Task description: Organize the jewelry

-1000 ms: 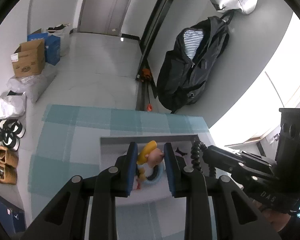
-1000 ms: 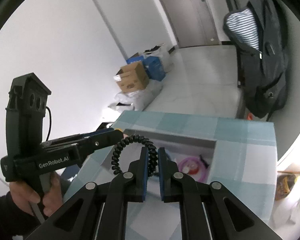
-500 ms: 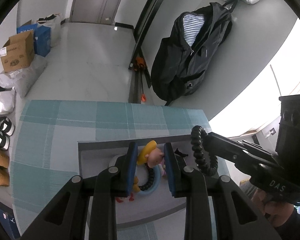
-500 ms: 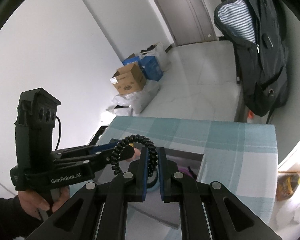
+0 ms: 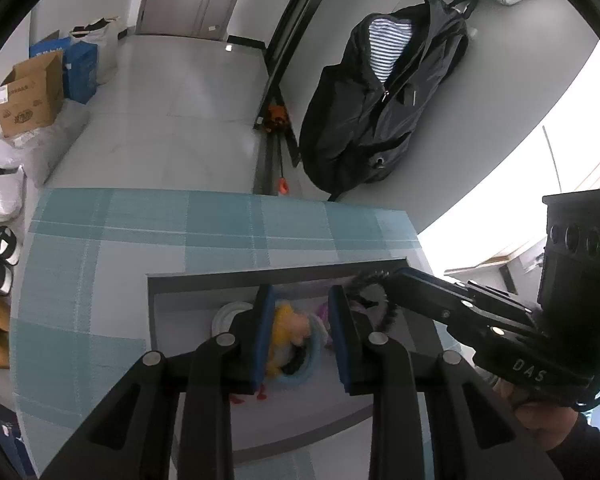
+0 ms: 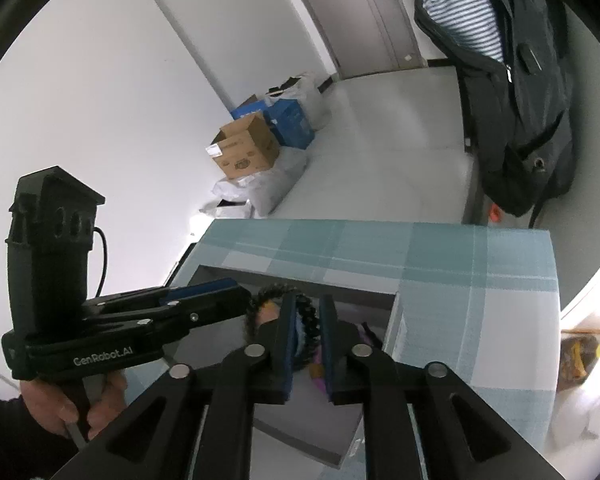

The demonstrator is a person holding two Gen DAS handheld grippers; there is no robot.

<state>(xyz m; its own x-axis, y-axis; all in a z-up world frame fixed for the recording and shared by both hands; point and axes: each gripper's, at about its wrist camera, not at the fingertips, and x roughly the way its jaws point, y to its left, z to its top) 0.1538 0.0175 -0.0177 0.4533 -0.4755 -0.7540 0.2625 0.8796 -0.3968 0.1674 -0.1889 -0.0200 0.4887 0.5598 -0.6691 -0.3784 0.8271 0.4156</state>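
I had both claws lowered over the grey tray (image 5: 188, 308) on the checked table (image 5: 100, 240), since the jewelry was meant to end up inside it. The left claw (image 5: 300, 332) was clenched on a soft-looking doll charm (image 5: 288, 328) with yellow hair, hung over a pale blue ring (image 5: 300, 376) and a white disc (image 5: 230, 314) on the tray floor; I kept it gripped so it would go down where I wanted rather than drop.

The right claw (image 6: 304, 332) had just been opening, its blue pads spread slightly, with the black beaded bracelet (image 6: 306, 312) between them. I could not tell whether the pads were pressing it or had let go. The bracelet was a springy loop of small round beads, arching above the fingertips over the tray's far right corner, near some purple pieces (image 6: 320, 360). I judged that letting go there would keep it apart from the charm's spot.
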